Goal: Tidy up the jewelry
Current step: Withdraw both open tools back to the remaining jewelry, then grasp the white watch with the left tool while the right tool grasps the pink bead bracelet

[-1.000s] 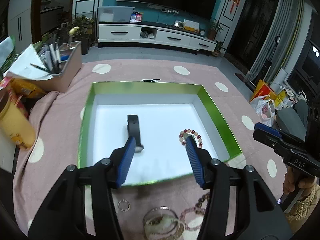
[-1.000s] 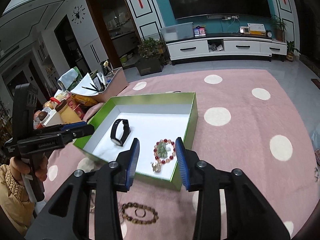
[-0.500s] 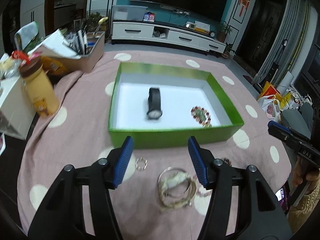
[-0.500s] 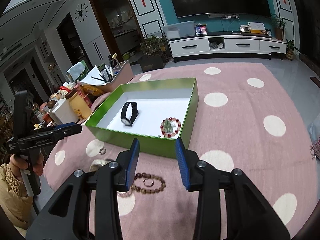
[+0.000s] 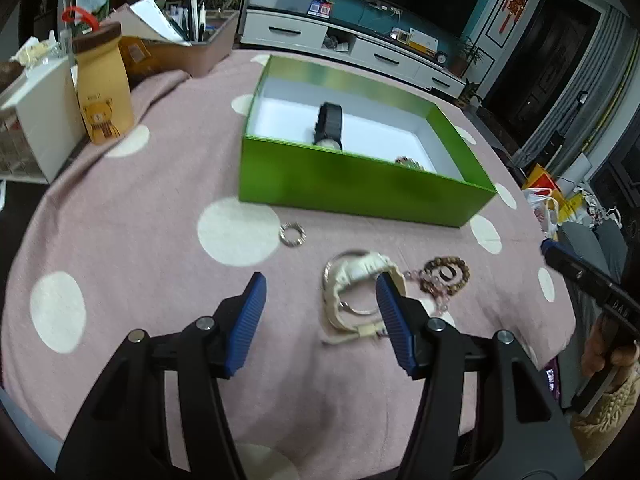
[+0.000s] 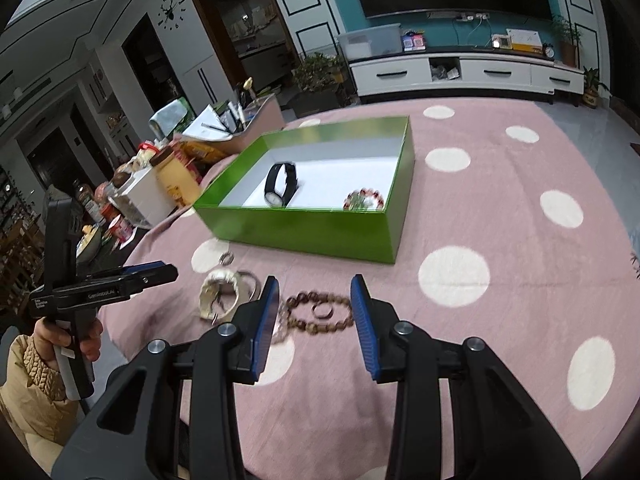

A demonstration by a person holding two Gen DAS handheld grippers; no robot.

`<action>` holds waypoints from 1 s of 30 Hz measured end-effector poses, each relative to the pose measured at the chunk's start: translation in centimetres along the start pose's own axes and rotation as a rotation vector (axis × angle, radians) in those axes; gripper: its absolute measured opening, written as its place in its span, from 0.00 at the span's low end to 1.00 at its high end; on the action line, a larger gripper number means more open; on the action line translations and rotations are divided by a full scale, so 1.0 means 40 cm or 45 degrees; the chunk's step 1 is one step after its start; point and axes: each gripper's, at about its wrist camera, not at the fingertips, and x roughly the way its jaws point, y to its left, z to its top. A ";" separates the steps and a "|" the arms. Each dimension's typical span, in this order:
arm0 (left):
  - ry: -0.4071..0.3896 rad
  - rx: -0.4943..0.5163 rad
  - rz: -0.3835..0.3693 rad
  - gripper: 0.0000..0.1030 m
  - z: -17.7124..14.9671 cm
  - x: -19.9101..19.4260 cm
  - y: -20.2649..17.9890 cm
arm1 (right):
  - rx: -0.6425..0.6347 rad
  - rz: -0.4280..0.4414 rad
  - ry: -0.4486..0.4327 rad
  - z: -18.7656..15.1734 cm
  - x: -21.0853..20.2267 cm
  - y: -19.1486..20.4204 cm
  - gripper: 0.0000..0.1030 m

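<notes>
Left hand-held gripper (image 5: 318, 304): fingers apart, nothing between the pads, hanging over the pink surface (image 5: 160, 208); its right finger overlaps the white watch in this view.
Right hand-held gripper (image 6: 314, 306): fingers apart, empty, framing the bead bracelet in its own view; height above it cannot be told.
Box (image 6: 304, 232): green, open-topped, upright on the surface, beyond the loose pieces.
Already in box: black watch (image 6: 280, 184) near the middle, red bead bracelet (image 6: 363, 200) by the near right corner.
Loose pieces: white watch (image 5: 360, 292), thin bangle (image 5: 354, 308) tangled with it, brown bead bracelet (image 6: 320, 314) with a ring (image 6: 322, 312) lying inside its loop, small ring (image 5: 292, 234) nearer the box.
Handling, white watch: probably light, with a stiff case and a flexible strap; best pinched across the strap or case, since the bangle may drag along.
Handling, bead bracelet: likely limp and rolling; clamp across one side of the loop, clear of the ring.
Handling, rings: tiny, hard, slippery; apt to skate on the cloth.
</notes>
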 end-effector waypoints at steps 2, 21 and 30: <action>0.018 0.002 -0.016 0.56 -0.013 0.009 -0.013 | -0.004 0.010 0.023 -0.013 0.009 0.008 0.36; 0.140 0.000 0.000 0.25 -0.030 0.111 -0.046 | 0.001 0.113 0.245 -0.100 0.168 0.065 0.36; 0.163 -0.029 0.036 0.08 -0.027 0.135 -0.027 | -0.007 0.066 0.272 -0.083 0.234 0.082 0.24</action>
